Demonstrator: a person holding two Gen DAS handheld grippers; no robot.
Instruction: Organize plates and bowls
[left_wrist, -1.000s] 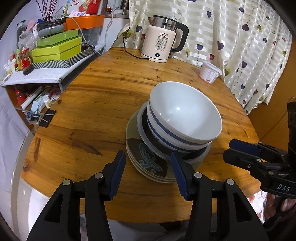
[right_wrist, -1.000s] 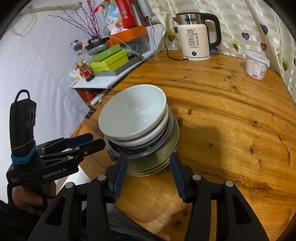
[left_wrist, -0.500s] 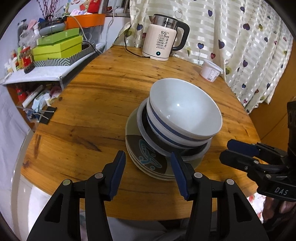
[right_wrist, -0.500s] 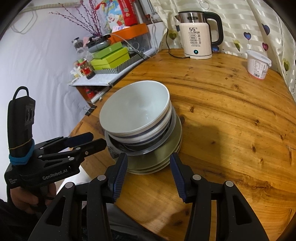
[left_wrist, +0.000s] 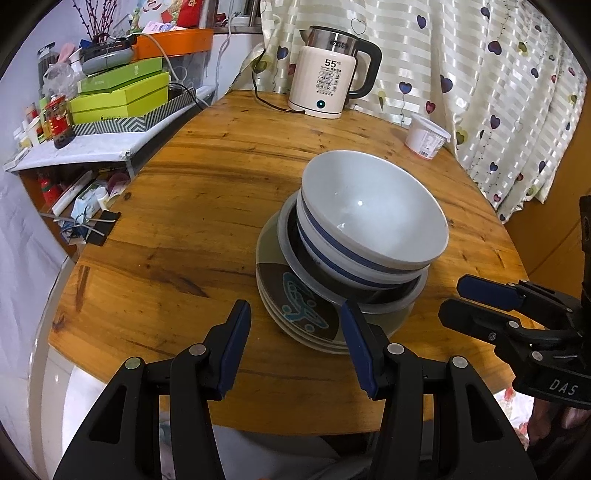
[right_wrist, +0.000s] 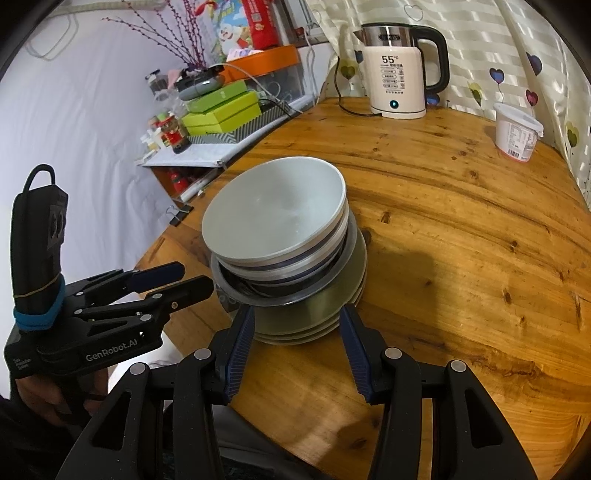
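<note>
Plates and bowls (left_wrist: 354, 258) form one stack near the front edge of the round wooden table (left_wrist: 207, 206), just ahead of both tongs. The left gripper (left_wrist: 295, 345) and right gripper (right_wrist: 297, 345) are spread with nothing between their blue pads, short of the stack. On top sit two nested white bowls with blue bands — the upper one empty — inside a dark grey-rimmed dish, over several plates, the top plate (left_wrist: 299, 306) bearing a teal motif. Behind stand an electric kettle (left_wrist: 327, 79) and a lidded white tub (left_wrist: 424, 136), contents hidden.
</note>
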